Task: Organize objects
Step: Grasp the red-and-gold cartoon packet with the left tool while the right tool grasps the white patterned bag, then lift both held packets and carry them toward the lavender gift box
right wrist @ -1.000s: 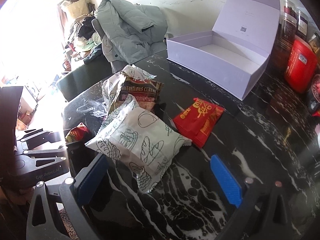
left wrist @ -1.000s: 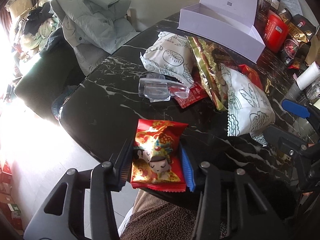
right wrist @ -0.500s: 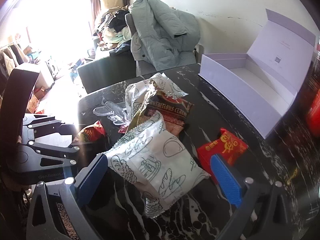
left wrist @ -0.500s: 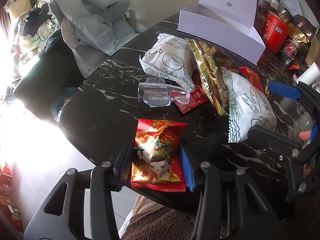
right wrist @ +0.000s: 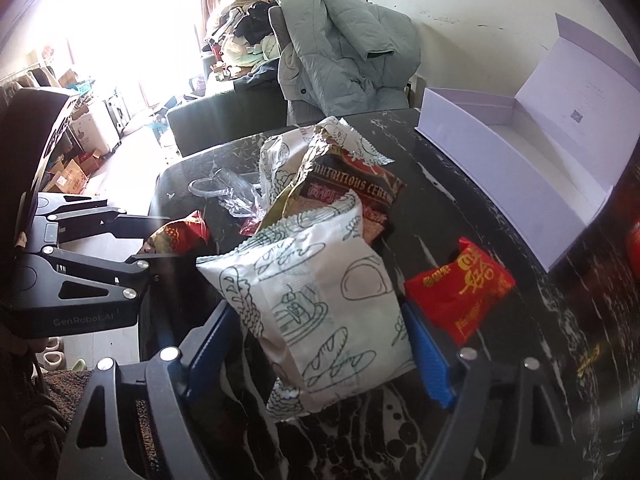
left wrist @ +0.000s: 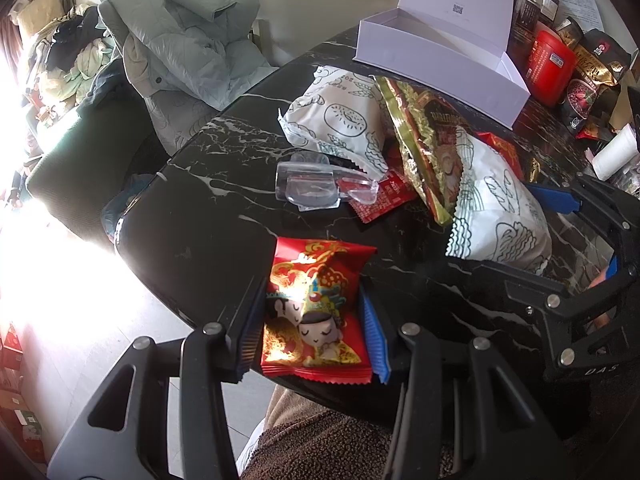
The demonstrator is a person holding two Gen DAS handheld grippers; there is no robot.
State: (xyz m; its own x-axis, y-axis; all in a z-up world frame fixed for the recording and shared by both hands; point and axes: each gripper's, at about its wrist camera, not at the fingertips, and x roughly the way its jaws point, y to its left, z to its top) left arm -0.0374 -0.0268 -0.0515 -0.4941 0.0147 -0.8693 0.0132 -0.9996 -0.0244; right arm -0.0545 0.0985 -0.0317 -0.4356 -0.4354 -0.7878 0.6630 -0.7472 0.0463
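My left gripper (left wrist: 314, 320) is shut on a red cartoon snack packet (left wrist: 316, 312) at the near edge of the black marble table (left wrist: 208, 224). My right gripper (right wrist: 320, 340) is open, its jaws on either side of a white bread-print bag (right wrist: 320, 300), also seen in the left wrist view (left wrist: 496, 208). A second white bag (left wrist: 340, 120), a gold cereal bag (left wrist: 424, 144), a clear plastic tray (left wrist: 316, 188) and a small red sachet (left wrist: 380, 200) lie in the pile behind. A red packet (right wrist: 460, 292) lies to the right. An open lilac box (right wrist: 520, 152) stands at the back.
Red canisters and jars (left wrist: 548, 64) stand beside the box at the back right. A chair with a grey-green jacket (left wrist: 188, 40) is behind the table. A white roll (left wrist: 616, 152) is at the right edge. My knee in brown fabric (left wrist: 320, 440) is below the table edge.
My right gripper moved left and forward, from beside the white bread-print bag to straddling it. My left gripper kept hold of the red packet and did not move.
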